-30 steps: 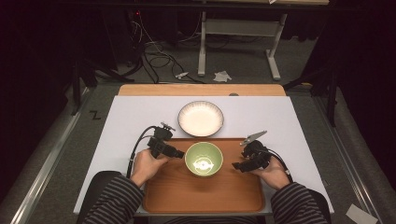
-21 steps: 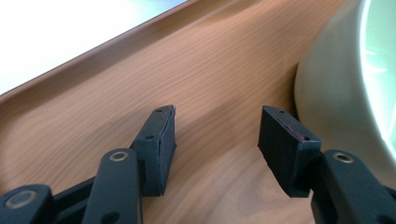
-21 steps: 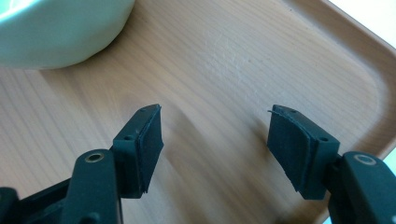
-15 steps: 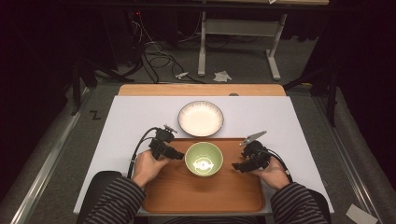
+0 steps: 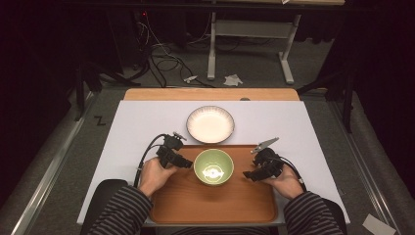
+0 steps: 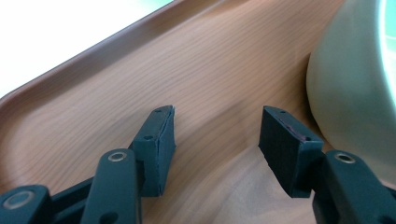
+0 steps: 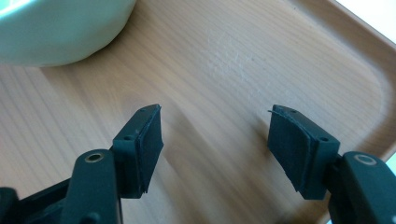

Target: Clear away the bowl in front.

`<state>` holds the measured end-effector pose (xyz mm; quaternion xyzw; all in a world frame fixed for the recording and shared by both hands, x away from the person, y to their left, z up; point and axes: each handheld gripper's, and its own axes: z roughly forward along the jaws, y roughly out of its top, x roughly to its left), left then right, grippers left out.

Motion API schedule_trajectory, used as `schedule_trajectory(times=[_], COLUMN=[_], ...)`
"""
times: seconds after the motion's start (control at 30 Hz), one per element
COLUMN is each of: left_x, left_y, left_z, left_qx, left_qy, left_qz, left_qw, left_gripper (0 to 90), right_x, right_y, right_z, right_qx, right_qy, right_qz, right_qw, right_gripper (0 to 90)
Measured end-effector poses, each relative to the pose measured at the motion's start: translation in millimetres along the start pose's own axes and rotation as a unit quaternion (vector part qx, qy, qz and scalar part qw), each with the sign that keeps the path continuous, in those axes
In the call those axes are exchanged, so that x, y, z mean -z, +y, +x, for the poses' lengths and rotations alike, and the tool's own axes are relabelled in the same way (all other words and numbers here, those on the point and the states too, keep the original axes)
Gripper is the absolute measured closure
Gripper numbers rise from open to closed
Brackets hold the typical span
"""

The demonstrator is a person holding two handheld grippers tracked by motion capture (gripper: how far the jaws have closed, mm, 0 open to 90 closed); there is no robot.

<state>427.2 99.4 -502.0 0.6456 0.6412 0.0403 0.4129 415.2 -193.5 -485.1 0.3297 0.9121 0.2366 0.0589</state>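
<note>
A pale green bowl (image 5: 214,167) stands on the far half of a wooden tray (image 5: 215,203). My left gripper (image 5: 186,164) hovers just left of the bowl, open, pointing at its side. In the left gripper view its jaws stand apart over the tray (image 6: 93,116) with nothing between them (image 6: 217,144), and the bowl's wall (image 6: 350,88) is at the right. My right gripper (image 5: 248,175) sits to the right of the bowl, open. In the right gripper view it (image 7: 215,149) is empty over the tray (image 7: 243,60), with the bowl (image 7: 60,28) at the upper left.
A white plate (image 5: 210,124) with a ribbed rim lies beyond the tray on the white table cover (image 5: 142,122). The tray's raised rim (image 6: 70,56) runs close behind my left gripper. Striped sleeves (image 5: 117,215) come in from the bottom. Cables (image 5: 147,156) trail from the left gripper.
</note>
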Motion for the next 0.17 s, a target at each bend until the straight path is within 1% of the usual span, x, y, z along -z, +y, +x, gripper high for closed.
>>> schedule_trajectory(times=[0.07, 0.17], left_x=[0.2, 0.1], left_y=[0.2, 0.5], left_z=[0.6, 0.8], left_qx=[-0.003, -0.001], left_qy=[0.000, -0.001], left_qz=[0.003, 0.000], left_qw=[1.0000, 1.0000], left_gripper=[45.5, 45.4], right_x=[-0.1, -0.5], right_y=[0.0, 0.1], right_z=[-0.3, -0.4], right_qx=[0.000, 0.000], right_qy=[-0.001, 0.000], right_qz=[0.001, 0.001], right_qw=[1.0000, 1.0000], right_gripper=[36.8, 36.8])
